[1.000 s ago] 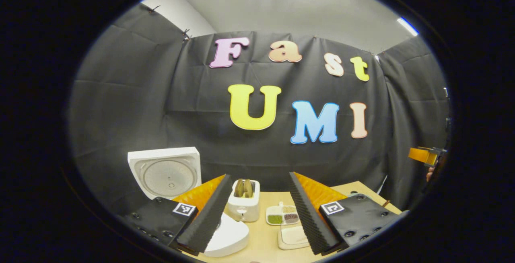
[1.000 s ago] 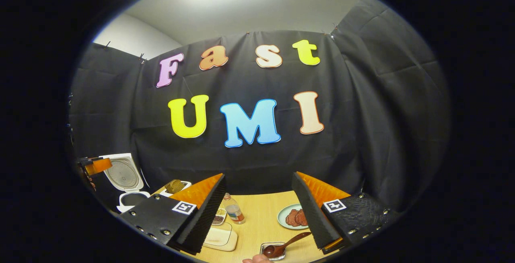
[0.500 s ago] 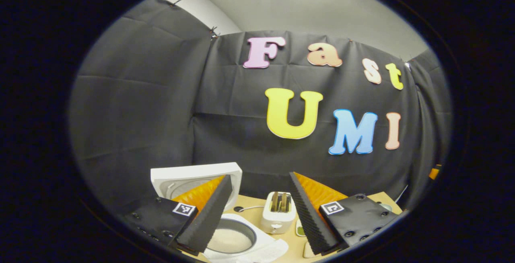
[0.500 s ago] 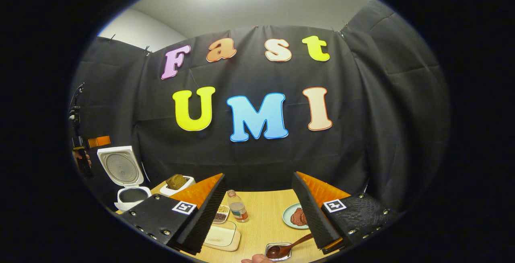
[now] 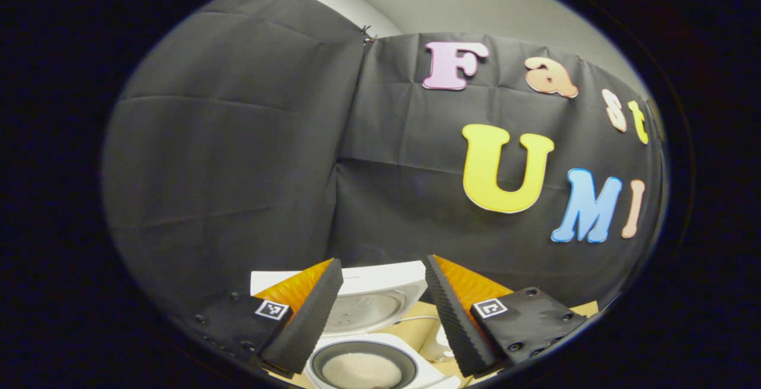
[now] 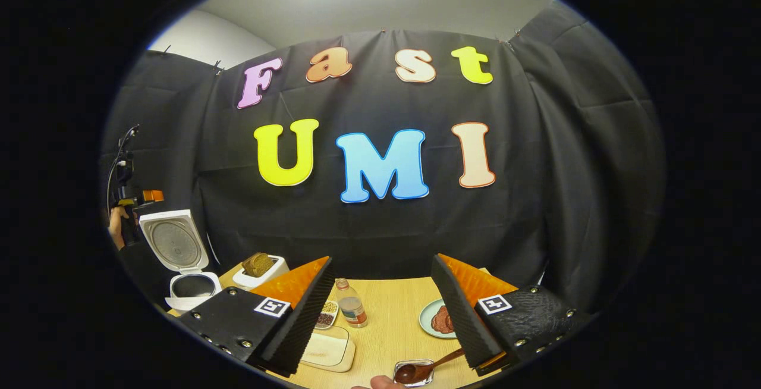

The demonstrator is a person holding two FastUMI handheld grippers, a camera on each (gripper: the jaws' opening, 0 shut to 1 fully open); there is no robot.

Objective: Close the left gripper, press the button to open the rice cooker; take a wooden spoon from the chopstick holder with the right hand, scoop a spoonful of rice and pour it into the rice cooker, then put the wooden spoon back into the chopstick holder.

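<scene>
1. The left tongs (image 5: 380, 308) stand open with nothing between their fingers, held above the rice cooker (image 5: 365, 365).
2. The cooker's lid (image 5: 371, 300) is raised and shows through the gap of the left tongs; its pot, with pale rice in the bottom, lies just below and between the fingertips.
3. A pale cord (image 5: 410, 319) runs over the surface (image 5: 413, 335) just behind the pot, toward the right finger.
4. The right tongs (image 6: 380, 311) are likewise open and empty, held above the wooden surface (image 6: 386, 329).
5. The wooden spoon (image 6: 425, 368) lies below the right finger of the right tongs, its bowl in a small metal tray (image 6: 413, 372) and its handle running under that finger.
6. A fingertip (image 6: 380, 383) shows at the bottom edge, just left of the tray.
7. Between the right tongs' fingers stands a small bottle (image 6: 351, 308); right of it, partly behind the right finger, is a plate (image 6: 437, 320) with dark slices.
8. Near the left finger lie a compartment dish of grains (image 6: 326, 314) and a pale lidded box (image 6: 327, 350).
9. Far left of the right tongs are a toaster (image 6: 260, 270) with bread, the open cooker, and the hand (image 6: 116, 225) holding the left tongs.
</scene>
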